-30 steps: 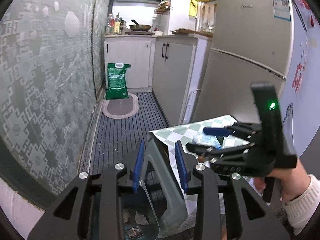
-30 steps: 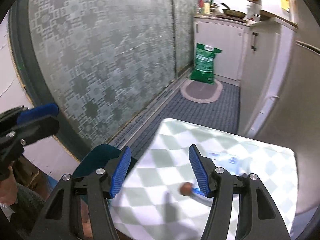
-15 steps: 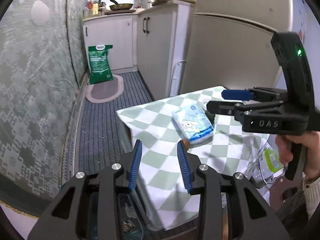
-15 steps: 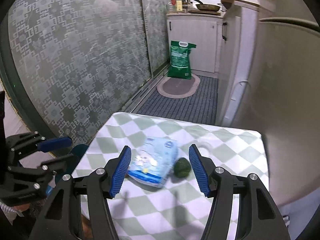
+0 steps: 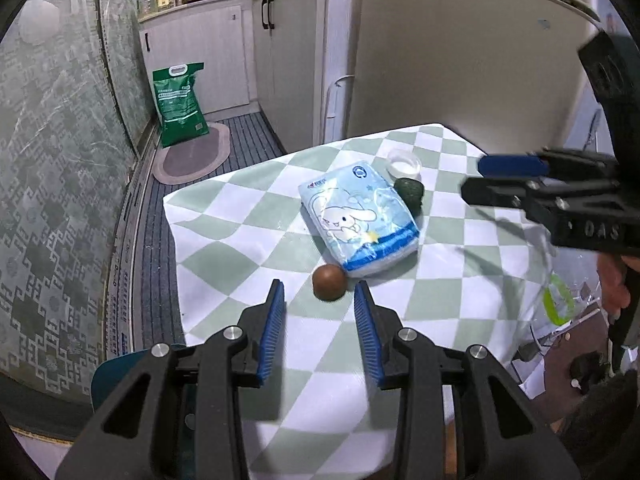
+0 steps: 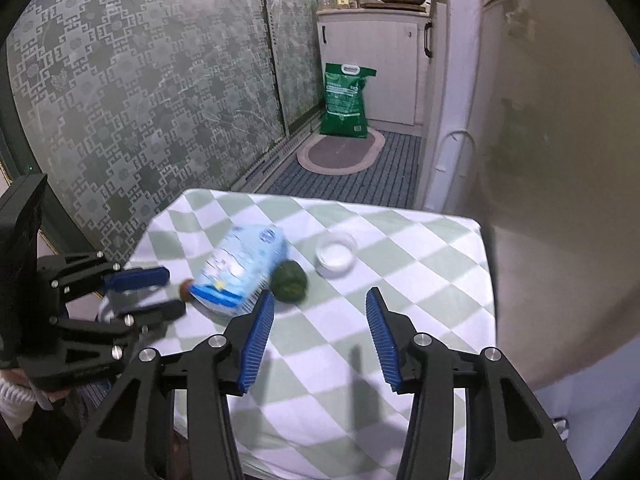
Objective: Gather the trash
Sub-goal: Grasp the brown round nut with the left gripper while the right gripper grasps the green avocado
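Observation:
On the green-checked tablecloth (image 5: 248,240) lie a small brown ball (image 5: 329,283), a blue tissue pack (image 5: 358,221), a dark green lump (image 5: 409,192) and a small white cup (image 5: 403,162). My left gripper (image 5: 319,300) is open and empty, its tips just short of the brown ball. My right gripper (image 6: 319,312) is open and empty above the cloth, just short of the green lump (image 6: 291,277) and the cup (image 6: 336,254). The tissue pack (image 6: 240,266) and brown ball (image 6: 185,291) lie to its left.
A dark teal bin rim (image 5: 116,376) shows below the table's left edge. A clear plastic bag (image 5: 560,300) hangs at the table's right side. A fridge (image 5: 460,60) stands behind the table. A green sack (image 5: 178,100) and an oval mat (image 5: 192,156) are on the floor.
Both grippers have risen from beside the bin and moved over the table. The left one has come close to the brown ball. Both stay open.

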Available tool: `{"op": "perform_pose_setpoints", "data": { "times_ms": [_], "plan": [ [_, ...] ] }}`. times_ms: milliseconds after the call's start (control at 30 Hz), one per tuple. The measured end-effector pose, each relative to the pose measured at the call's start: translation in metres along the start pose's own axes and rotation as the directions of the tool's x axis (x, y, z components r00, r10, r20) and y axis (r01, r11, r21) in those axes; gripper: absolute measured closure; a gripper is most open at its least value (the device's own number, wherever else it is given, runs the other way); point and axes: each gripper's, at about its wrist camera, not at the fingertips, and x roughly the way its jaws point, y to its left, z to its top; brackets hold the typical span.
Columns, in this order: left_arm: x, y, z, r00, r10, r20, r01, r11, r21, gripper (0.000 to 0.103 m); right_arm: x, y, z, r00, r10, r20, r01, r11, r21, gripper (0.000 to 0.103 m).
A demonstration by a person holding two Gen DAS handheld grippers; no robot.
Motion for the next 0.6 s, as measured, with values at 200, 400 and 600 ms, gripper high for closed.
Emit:
{"op": "perform_pose_setpoints", "data": {
  "times_ms": [200, 400, 600],
  "plan": [
    [0.009, -0.004, 0.005, 1.0, 0.007, 0.005, -0.007, 1.0, 0.004, 0.065, 0.004, -0.01, -0.012, 1.0, -0.007, -0.026, 0.006, 1.0, -0.007, 0.055],
    [0.015, -0.013, 0.008, 1.0, 0.007, 0.005, -0.008, 1.0, 0.024, 0.084, 0.011, -0.008, -0.019, 0.999, 0.007, -0.04, -0.009, 0.999, -0.045, 0.055],
    [0.011, -0.01, 0.006, 1.0, 0.003, 0.007, -0.003, 1.0, 0.002, 0.085, 0.02, 0.007, -0.017, 0.999, 0.025, -0.038, -0.029, 0.994, -0.101, 0.055]
  ]
}}
